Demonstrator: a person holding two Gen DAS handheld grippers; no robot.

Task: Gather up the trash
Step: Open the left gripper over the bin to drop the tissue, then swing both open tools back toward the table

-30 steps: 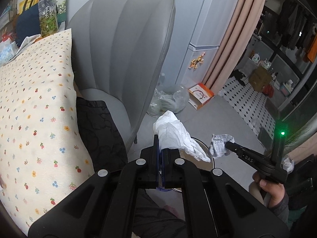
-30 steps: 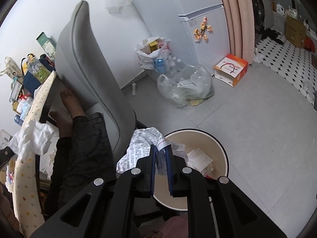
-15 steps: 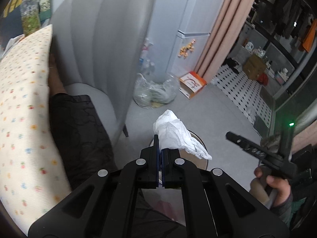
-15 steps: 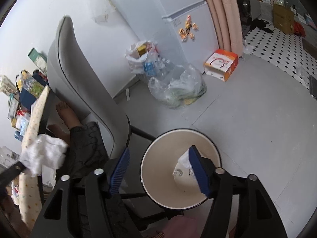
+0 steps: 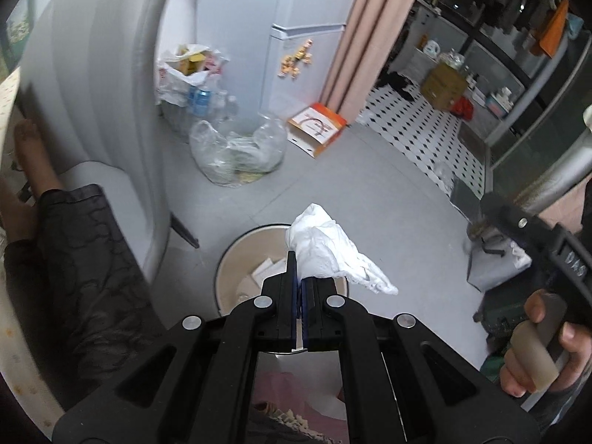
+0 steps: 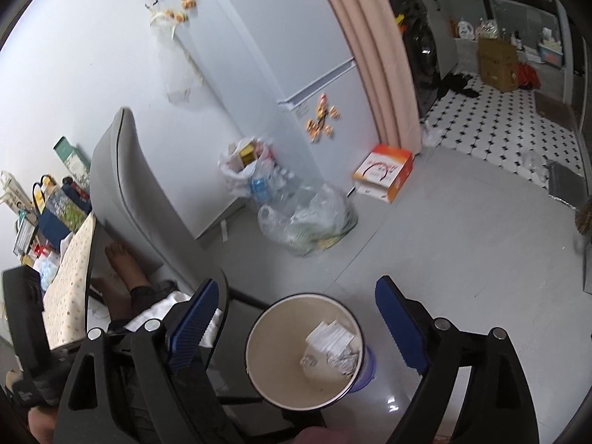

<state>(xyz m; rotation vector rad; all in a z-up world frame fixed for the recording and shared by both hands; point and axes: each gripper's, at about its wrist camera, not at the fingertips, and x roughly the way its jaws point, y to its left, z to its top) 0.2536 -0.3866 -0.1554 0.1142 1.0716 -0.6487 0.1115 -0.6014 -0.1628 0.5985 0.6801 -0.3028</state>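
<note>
grey floor (image 6: 462, 244) beside a grey chair (image 5: 92, 111), round bin (image 6: 259, 362) sitting below both grippers

left gripper (image 5: 299, 273) is pinching a crumpled white tissue (image 5: 325, 255) above the bin's rim; right gripper (image 6: 296, 318) is hanging with fingers spread wide over paper scraps (image 6: 333, 347) lying inside.

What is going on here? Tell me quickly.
A person is collecting trash with two handheld grippers. The left gripper is shut on a crumpled white tissue, holding it over the round waste bin on the floor beside the grey chair. The right gripper is open and holds nothing, above the same bin, which already has paper scraps inside. The tissue is not yet dropped.
</note>
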